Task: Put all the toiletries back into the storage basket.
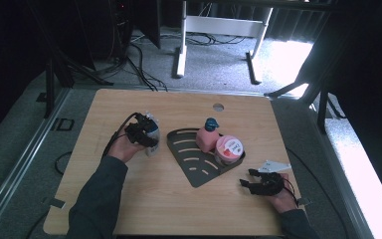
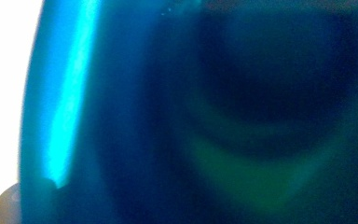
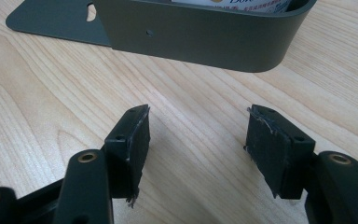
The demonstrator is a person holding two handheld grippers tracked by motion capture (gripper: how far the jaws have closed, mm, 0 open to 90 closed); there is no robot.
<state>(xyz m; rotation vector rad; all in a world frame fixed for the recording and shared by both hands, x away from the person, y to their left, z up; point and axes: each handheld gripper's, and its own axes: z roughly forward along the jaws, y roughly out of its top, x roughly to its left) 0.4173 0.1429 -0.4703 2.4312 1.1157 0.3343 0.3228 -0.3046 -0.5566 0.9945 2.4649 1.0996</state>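
A pale wooden table [image 1: 144,209] carries a dark, fan-shaped metal rack [image 1: 191,159] with slots cut in its floor and a low rounded wall at its far right; inside it, against that wall, stand a pink bottle [image 1: 206,139] with a teal cap and, touching it on the right, a round tub [image 1: 228,149] with a pink and white lid. The left gripper [image 1: 146,133] sits left of the rack, pressed against a clear bottle [image 1: 150,130] with a blue band that stands on the table just beside the rack's left tip; in the left gripper view that bottle [image 2: 121,116] is a blur of blue and green right at the lens, so I cannot tell whether the jaws are clamped on it or merely around it. The right gripper [image 3: 196,140] rests low over the table near its front right corner, its jaws spread wide with nothing between them, pointing at the rack's rounded wall [image 3: 205,37]; a grey plate [image 1: 273,166] rides on top of it.
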